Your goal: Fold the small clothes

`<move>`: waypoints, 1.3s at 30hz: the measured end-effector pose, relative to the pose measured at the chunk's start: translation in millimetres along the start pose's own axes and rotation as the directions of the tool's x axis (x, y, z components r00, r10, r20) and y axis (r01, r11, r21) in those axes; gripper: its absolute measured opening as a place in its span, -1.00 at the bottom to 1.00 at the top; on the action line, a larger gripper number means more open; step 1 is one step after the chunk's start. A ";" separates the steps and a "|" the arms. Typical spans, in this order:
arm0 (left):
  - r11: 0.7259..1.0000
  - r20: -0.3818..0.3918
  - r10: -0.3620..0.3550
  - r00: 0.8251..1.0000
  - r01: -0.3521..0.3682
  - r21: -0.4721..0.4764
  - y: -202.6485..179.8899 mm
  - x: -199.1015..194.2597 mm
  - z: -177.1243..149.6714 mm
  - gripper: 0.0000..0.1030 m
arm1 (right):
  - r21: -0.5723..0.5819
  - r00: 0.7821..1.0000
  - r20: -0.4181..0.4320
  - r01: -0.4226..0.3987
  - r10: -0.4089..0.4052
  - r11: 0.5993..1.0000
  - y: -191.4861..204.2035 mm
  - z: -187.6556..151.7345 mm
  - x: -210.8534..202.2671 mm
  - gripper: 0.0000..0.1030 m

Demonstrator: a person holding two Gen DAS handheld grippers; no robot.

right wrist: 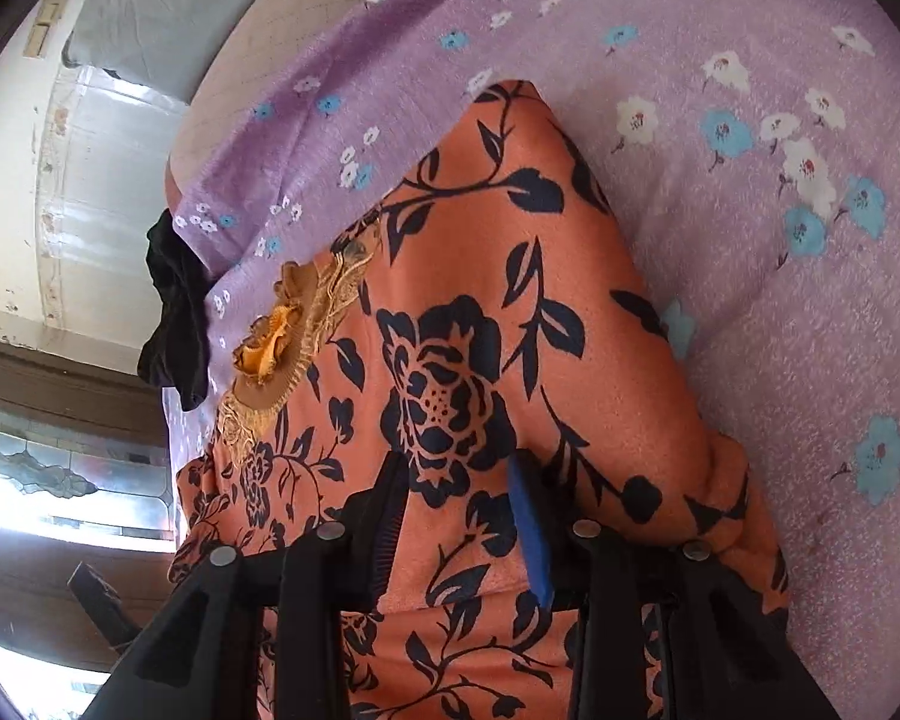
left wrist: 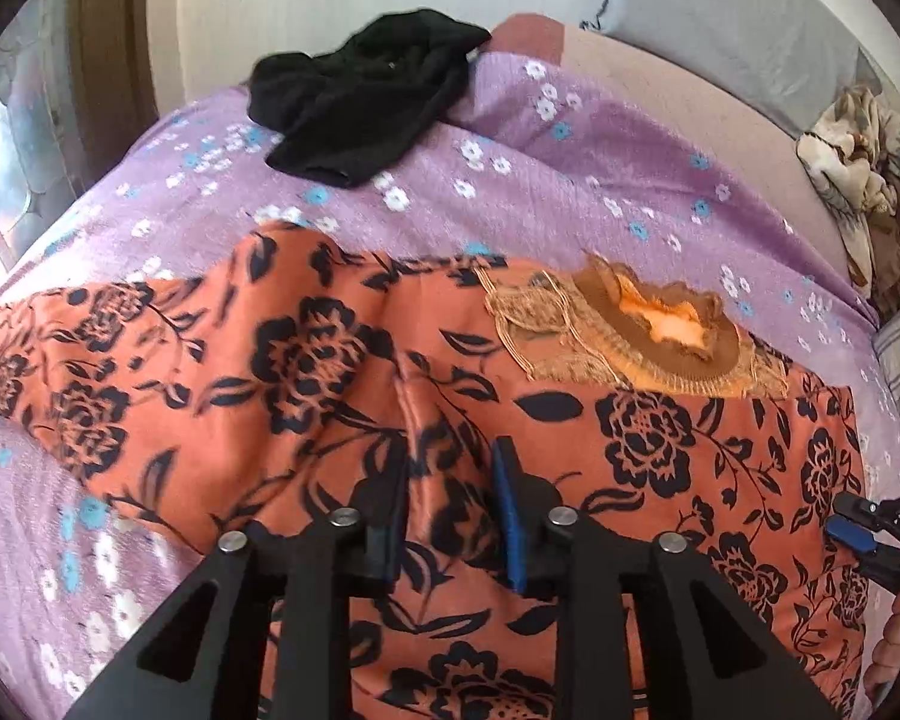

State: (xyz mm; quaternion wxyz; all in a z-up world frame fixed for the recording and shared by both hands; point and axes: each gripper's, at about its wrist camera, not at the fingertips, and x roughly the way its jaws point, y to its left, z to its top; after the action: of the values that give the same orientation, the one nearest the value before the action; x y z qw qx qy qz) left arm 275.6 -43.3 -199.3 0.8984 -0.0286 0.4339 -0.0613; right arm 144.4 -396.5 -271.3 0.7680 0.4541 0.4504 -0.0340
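An orange garment with a black flower print [left wrist: 306,372] lies spread on the purple flowered bedsheet [left wrist: 570,180], its gold-trimmed neckline [left wrist: 630,336] towards the far side. My left gripper [left wrist: 453,480] stands open over the garment's middle, and a raised crease of the cloth runs up to the gap between its fingers. The right gripper [left wrist: 852,531] shows at the garment's right edge, held by a hand [left wrist: 894,648]. In the right wrist view the right gripper [right wrist: 459,498] is open low over the orange garment [right wrist: 498,252], whose print runs unbroken behind the fingers. The neckline [right wrist: 282,330] lies to the left there.
A black garment [left wrist: 366,102] lies crumpled at the bed's far edge, and it shows as the black garment [right wrist: 174,312] in the right wrist view. A beige patterned cloth [left wrist: 864,180] is heaped at the far right. A grey pillow [left wrist: 720,6] rests against the wall.
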 end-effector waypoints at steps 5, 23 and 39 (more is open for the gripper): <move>0.984 0.140 0.136 0.981 -0.117 -0.135 65.7 -45.3 19.3 0.34 | -0.039 1.000 0.029 0.007 -0.006 0.999 8.8 -4.0 -6.4 -0.21; 0.615 0.015 0.220 0.975 -0.126 -0.779 326.3 -32.1 -35.7 0.44 | -0.440 1.000 0.018 0.025 -0.019 0.897 94.8 -71.4 13.1 -0.04; 0.560 0.095 0.095 0.991 0.026 -0.828 389.8 20.3 -4.0 -0.81 | -0.445 0.998 0.046 0.060 -0.044 0.894 97.8 -70.6 31.1 -0.04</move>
State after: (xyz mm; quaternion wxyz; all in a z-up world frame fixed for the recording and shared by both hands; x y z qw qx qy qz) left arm 318.2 340.2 -258.3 0.8072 -0.4415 0.3535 0.1689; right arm 161.2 -276.7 -241.3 0.8582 0.2532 0.4446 0.0418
